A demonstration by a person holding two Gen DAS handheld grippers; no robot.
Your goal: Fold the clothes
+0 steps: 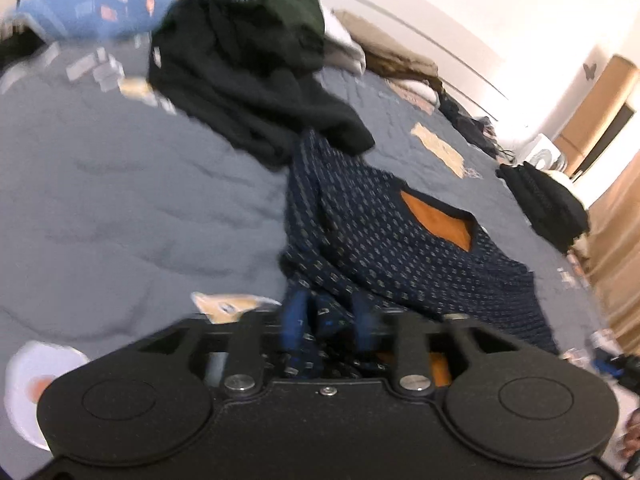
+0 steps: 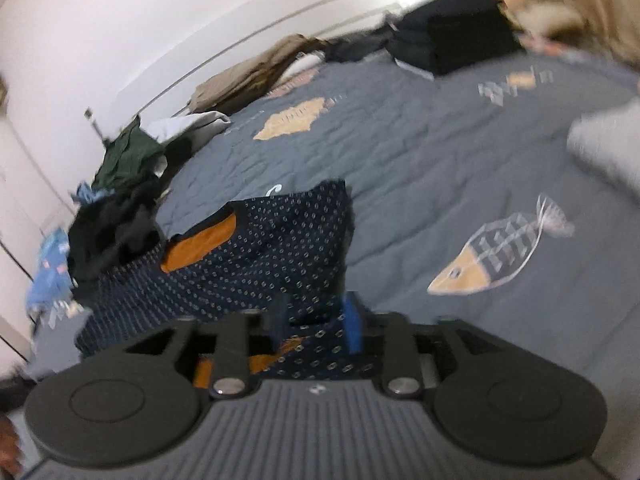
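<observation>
Blue fingers (image 1: 294, 322) of your left gripper (image 1: 328, 320) stand apart w/ patterned cloth bunched between them; pads don't look pressed on it, so read as released, fabric just lying in the gap. Blur is heavy there, so not 100% sure. Same on the right gripper (image 2: 316, 316): its blue fingers (image 2: 353, 322) are spread, navy cloth sits between, no squeeze visible, so let go too.

Task thing = navy dotted shirt (image 1: 384, 240) w/ orange inner lining at the neck (image 1: 438, 218). It lies on the grey quilted bed (image 1: 120, 200), near edge under both grippers, body running away from you, roughly doubled over but rumpled, far corner sticking up in the right view (image 2: 332, 200). Beyond it, touching its far end, is a heap of dark unfolded clothes (image 1: 248, 76). A folded black stack (image 2: 452, 36) sits well apart, toward the far side of the bed.

Step, my read: you've just laid a fold down and dropped the hem, so this shirt is mid-fold, not finished. Next move prob needs you to back both grippers off the cloth w/o dragging it, then re-grip at one side edge or the raised corner and bring it across to square it up. Watch the loose sleeve area near the pile; hard to tell where it ends.
</observation>
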